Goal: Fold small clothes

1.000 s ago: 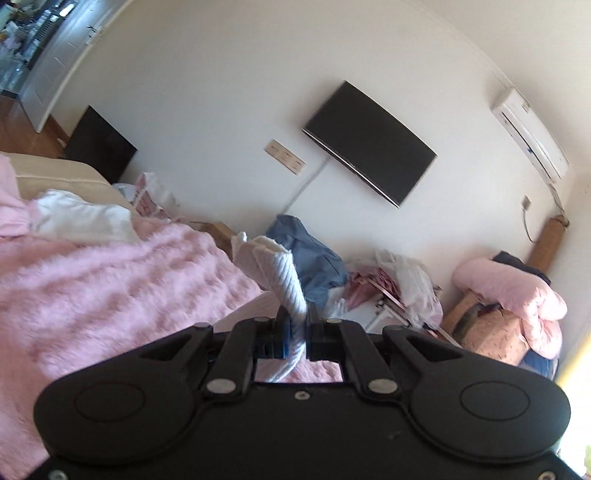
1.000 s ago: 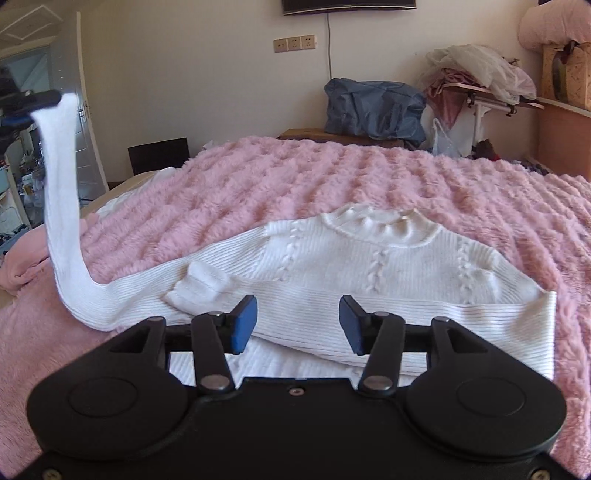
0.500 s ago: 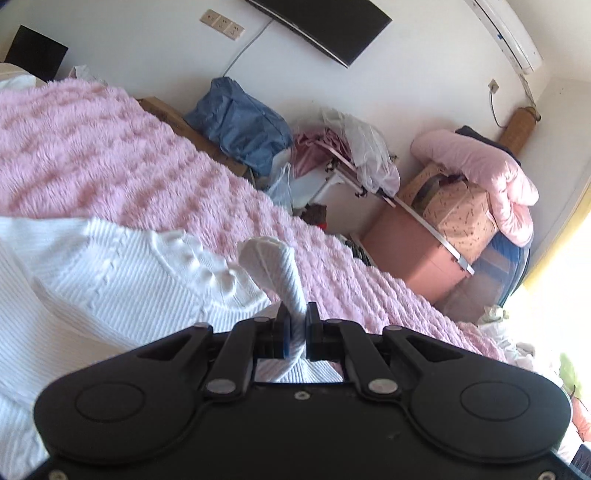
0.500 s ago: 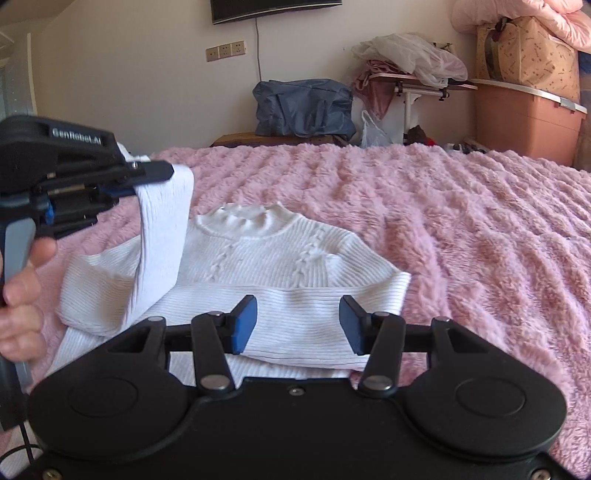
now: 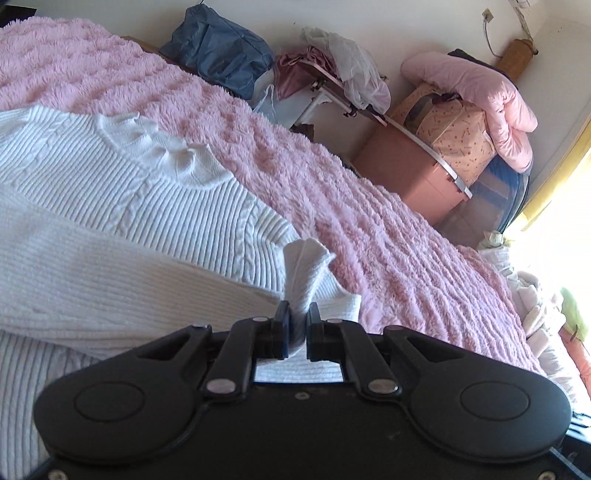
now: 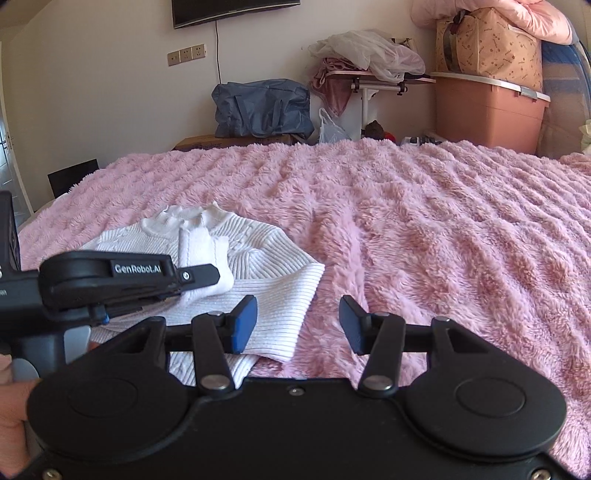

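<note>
Hidden: sleeve cuff (image 5: 306, 269) partly buried between the left gripper's (image 5: 295, 325) pads; sweater's lower part cut off behind both tools.
Count: one white sweater (image 6: 258, 266), two grippers.
Texture: ribbed knit with cable rows and a frilled collar, on the fluffy pink blanket (image 6: 424, 229).
Left gripper: clenched on the cuff, over the sweater's body.
Right gripper (image 6: 298, 319): released, nothing between its blue pads, just beside the sweater's folded edge.

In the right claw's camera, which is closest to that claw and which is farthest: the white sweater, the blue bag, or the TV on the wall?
1. White sweater: nearest, lying on the pink blanket just ahead and left of the right claw.
2. Blue bag: farther, past the bed's far edge, by the wall.
3. TV: farthest, up on the wall above the bag.
</note>
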### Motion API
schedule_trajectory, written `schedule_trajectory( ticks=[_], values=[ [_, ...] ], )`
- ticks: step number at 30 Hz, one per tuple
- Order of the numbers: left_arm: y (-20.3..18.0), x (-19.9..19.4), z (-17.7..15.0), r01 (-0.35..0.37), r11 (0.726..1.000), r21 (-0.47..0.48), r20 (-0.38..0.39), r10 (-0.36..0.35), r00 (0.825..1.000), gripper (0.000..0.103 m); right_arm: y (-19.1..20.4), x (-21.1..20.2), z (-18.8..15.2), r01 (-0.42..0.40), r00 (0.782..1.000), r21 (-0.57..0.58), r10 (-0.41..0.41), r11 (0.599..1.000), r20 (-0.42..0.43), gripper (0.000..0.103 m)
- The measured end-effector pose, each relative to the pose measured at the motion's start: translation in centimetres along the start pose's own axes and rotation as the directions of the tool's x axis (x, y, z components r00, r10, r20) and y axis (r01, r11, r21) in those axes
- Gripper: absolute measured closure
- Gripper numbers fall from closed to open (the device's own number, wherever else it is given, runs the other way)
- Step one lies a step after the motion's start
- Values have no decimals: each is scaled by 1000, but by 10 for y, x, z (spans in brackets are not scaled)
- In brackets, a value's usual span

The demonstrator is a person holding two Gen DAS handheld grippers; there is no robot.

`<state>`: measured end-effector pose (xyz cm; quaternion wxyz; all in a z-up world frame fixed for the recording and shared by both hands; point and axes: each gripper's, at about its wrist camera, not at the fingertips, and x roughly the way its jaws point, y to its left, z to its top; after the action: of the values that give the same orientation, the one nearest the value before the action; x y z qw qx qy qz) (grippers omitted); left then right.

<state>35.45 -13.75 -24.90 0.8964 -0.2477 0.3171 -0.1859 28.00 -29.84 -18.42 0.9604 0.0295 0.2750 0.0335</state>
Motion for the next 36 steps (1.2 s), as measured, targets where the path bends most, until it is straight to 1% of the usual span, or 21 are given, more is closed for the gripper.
schedule_trajectory(
  ticks=[3, 6, 7, 9, 10, 11, 12, 15, 17, 20, 23, 26, 28, 29, 31, 33, 36],
  values=[
    [2, 9, -8, -18, 1000, 14, -27, 18, 999, 98, -1, 0, 2, 10, 1000, 1, -10, 1000, 0, 52],
    [2, 13, -13, -33, 999, 30, -31, 34, 999, 98, 1, -1, 5, 12, 1000, -7, -12, 1000, 4, 52],
    [1, 14, -14, -36, 999, 33, -30, 37, 999, 95, 2, -1, 5, 12, 1000, -5, -12, 1000, 3, 52],
    [-1, 14, -13, -28, 999, 31, -32, 29, 999, 84, 3, -2, 6, 11, 1000, -1, -11, 1000, 2, 52],
    [-4, 12, -11, -21, 999, 26, -35, 22, 999, 72, 3, -2, 7, 15, 1000, -2, -15, 1000, 2, 52],
    [-7, 9, -8, -16, 1000, 23, -36, 17, 999, 62, 4, -3, 8, 19, 1000, -4, -19, 1000, 3, 52],
    [-10, 5, -6, -15, 1000, 23, -30, 16, 999, 62, 4, -5, 9, 22, 1000, -4, -22, 1000, 5, 52],
    [-15, -25, 8, 7, 1000, 25, 27, -7, 1000, 60, 1, -8, 13, 26, 1000, 8, -26, 1000, 13, 52],
    [-9, -51, 23, -5, 1000, 27, 70, 3, 998, 58, -1, -6, 16, 4, 1000, 26, -4, 1000, 4, 51],
    [12, -87, 41, -60, 998, 36, 132, 55, 990, 57, 0, 6, 22, -71, 997, 57, 72, 996, -16, 51],
    [42, -121, 60, -150, 988, 30, 171, 143, 975, 56, 9, 25, 28, -90, 996, 22, 90, 996, -24, 51],
    [73, -144, 74, -228, 973, 24, 181, 220, 958, 56, 21, 45, 32, -104, 994, -57, 102, 993, -40, 51],
    [91, -152, 81, -260, 966, 9, 171, 255, 952, 56, 28, 58, 34, -101, 993, -90, 94, 991, -72, 51],
    [101, -156, 84, -275, 961, -3, 162, 272, 949, 56, 29, 65, 35, -105, 991, -90, 96, 990, -97, 52],
    [117, -159, 87, -292, 956, -20, 147, 292, 945, 56, 29, 76, 34, -114, 985, -75, 103, 991, -139, 62],
    [131, -161, 87, -309, 950, -33, 132, 311, 941, 56, 28, 85, 33, -108, 981, -59, 97, 992, -170, 67],
    [145, -159, 84, -326, 944, -42, 116, 329, 937, 56, 26, 94, 29, -87, 977, -53, 75, 995, -199, 67]
  ],
)
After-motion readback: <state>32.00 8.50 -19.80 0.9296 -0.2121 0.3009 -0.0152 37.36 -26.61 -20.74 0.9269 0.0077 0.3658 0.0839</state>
